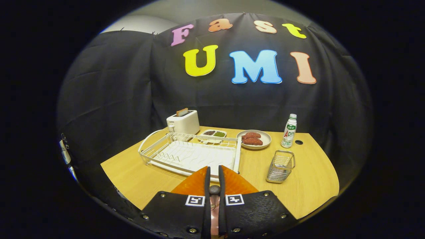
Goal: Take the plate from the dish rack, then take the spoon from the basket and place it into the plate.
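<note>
An orange plate (196,184) lies flat on the wooden table (315,179), just in front of the white wire dish rack (191,154). The rack holds nothing. My gripper (214,169) hangs directly over the plate, its fingers drawn close together. Pinched between them is a slim spoon (214,191), seen end-on as a grey knob with a pinkish part below it. The fingers hide most of the spoon and the middle of the plate. A small metal wire basket (281,166) stands to the right of the plate and looks empty.
Behind the rack stand a white toaster (183,122) with a slice of bread, a small two-part dish (212,134) and a beige plate of meat (253,138). A white bottle (289,131) stands at the back right beside a cable hole (298,142).
</note>
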`<state>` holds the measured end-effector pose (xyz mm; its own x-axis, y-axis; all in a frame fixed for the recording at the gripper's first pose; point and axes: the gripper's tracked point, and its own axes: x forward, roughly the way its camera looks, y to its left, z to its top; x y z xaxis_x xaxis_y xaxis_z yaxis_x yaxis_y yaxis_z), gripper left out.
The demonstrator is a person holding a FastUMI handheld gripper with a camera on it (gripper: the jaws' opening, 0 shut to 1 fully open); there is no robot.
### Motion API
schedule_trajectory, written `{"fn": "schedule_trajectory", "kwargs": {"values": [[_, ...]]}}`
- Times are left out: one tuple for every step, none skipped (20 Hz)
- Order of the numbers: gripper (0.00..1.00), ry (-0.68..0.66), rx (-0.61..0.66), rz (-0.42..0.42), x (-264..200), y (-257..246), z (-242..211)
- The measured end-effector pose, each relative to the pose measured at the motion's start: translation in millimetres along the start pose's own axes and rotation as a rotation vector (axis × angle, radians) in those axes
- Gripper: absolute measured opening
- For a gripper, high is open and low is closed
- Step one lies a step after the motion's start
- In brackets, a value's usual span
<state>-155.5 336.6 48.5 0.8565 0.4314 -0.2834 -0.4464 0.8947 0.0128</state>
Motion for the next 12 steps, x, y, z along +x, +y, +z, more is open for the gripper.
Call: {"fn": "schedule_trajectory", "kwargs": {"values": [[0.08, 0.008, -0.002, 0.008, 7.0, 3.7, -1.0], [0.08, 0.013, -0.001, 0.015, 14.0, 8.1, -3.7], [0.08, 0.016, 0.001, 0.022, 18.6, 12.9, -3.7], [0.08, 0.019, 0.001, 0.029, 22.6, 17.7, -5.2], [0.08, 0.024, -0.001, 0.03, 27.2, 20.9, -6.3], [0.08, 0.03, -0.006, 0.031, 30.8, 23.6, -9.0], [0.08, 0.038, -0.011, 0.034, 35.4, 26.6, -10.4], [0.08, 0.049, -0.014, 0.038, 39.6, 28.3, -12.6], [0.1, 0.058, -0.012, 0.047, 42.5, 30.7, -15.5], [0.12, 0.065, -0.009, 0.056, 42.3, 32.6, -16.1], [0.13, 0.06, -0.008, 0.059, 41.6, 32.7, -12.3], [0.15, 0.05, -0.009, 0.055, 40.5, 30.7, -6.6]]}}
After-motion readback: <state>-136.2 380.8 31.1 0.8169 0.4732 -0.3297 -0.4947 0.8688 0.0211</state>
